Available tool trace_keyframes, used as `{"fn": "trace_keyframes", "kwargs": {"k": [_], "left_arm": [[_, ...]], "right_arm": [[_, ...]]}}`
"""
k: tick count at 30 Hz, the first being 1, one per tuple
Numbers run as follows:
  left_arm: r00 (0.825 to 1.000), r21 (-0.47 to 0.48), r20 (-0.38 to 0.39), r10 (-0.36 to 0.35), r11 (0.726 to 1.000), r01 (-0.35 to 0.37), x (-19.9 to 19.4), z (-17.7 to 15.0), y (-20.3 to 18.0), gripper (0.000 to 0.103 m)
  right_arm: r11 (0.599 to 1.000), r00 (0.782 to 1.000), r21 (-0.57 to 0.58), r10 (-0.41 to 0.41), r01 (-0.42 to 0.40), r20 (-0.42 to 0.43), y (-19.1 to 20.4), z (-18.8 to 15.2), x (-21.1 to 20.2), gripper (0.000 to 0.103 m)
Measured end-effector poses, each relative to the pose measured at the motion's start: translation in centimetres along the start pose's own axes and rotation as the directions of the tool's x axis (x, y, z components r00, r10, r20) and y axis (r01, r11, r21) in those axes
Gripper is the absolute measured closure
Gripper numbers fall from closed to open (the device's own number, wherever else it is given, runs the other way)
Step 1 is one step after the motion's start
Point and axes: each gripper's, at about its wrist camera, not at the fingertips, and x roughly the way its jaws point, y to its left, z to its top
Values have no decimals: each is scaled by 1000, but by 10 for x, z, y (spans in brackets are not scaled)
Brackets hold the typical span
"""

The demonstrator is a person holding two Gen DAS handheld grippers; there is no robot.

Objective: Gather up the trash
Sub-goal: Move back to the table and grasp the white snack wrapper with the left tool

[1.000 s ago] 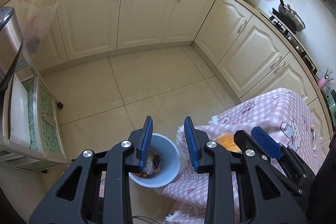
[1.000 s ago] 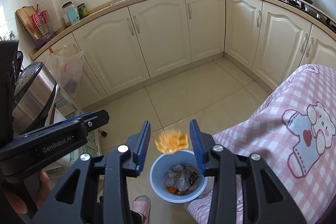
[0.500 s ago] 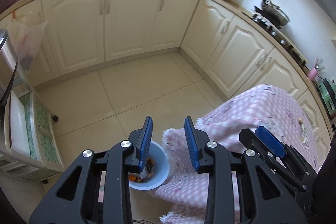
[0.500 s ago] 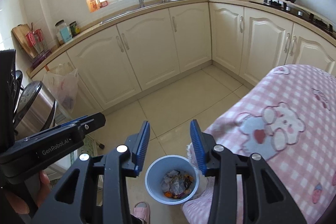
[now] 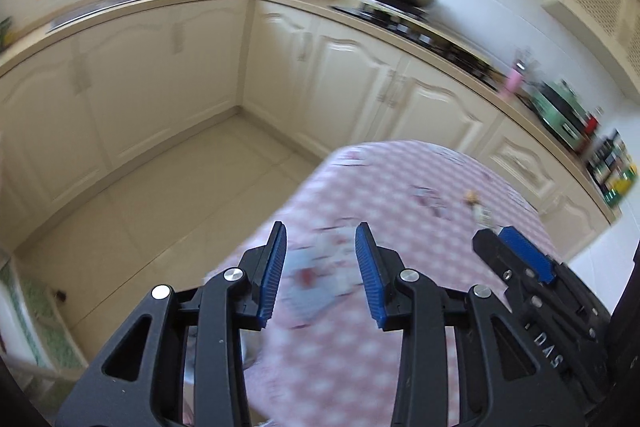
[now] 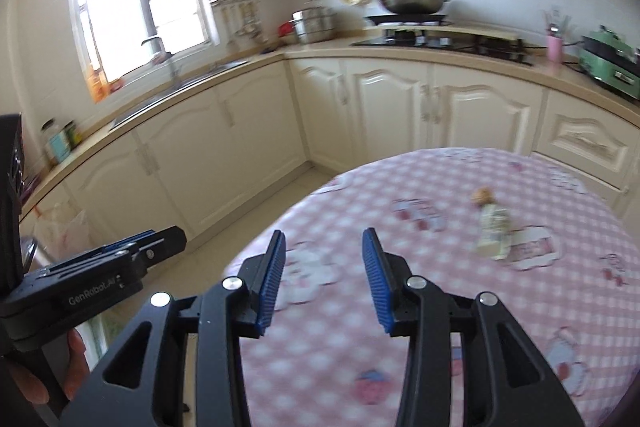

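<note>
1. The left gripper [image 5: 321, 267] hangs over the near edge of the pink checked tablecloth [image 5: 400, 187] — its jaws are opening, with nothing between the blue pads. The right gripper [image 6: 323, 269] stands partly open and empty too, its jaws parted over bare cloth.

2. The remaining trash lies on the table at about two o'clock from the right gripper: a crumpled wrapper [image 6: 495, 233] with a small brown scrap [image 6: 483, 194] touching its far end. In the left view the same litter sits at about one o'clock, well apart from the pads.

3. Both views are smeared, so a fast reach could overshoot — the pads may land beside the wrapper rather than around it.

4. The wrapper looks flat and light; jaws closing from above could pinch the cloth with it and drag the tablecloth.

5. The brown scrap looks small and roundish, so a nudge may roll it off the table.

6. Both grippers aim at one spot and could knock together.
</note>
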Motion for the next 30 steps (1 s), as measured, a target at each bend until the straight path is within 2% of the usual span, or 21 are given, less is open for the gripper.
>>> {"fn": "trace_keyframes", "kwargs": {"k": [3, 7, 11, 16, 20, 24, 30], "left_arm": [[999, 66, -19, -27, 997, 28, 15, 7, -40, 69], [996, 155, -52, -74, 985, 81, 39, 13, -98, 68], [990, 228, -109, -87, 967, 110, 69, 15, -148, 66], [979, 287, -176, -100, 946, 149, 108, 12, -191, 66], [964, 286, -245, -103, 943, 173, 145, 7, -206, 66], [956, 307, -285, -71, 938, 162, 178, 2, -215, 66], [947, 302, -305, -100, 933, 196, 190, 4, -215, 63]], "right_arm": [[995, 996, 57, -81, 80, 26, -52, 9, -14, 64], [984, 989, 106, -147, 143, 34, -106, 12, -20, 64], [973, 981, 132, -191, 186, 22, -145, 14, -15, 64], [960, 974, 164, -228, 225, 0, -184, 14, -1, 64], [953, 970, 186, -239, 241, -34, -208, 11, 13, 64], [946, 966, 195, -248, 258, -73, -225, 6, 34, 64], [941, 963, 206, -250, 267, -103, -235, 2, 55, 64]]}}
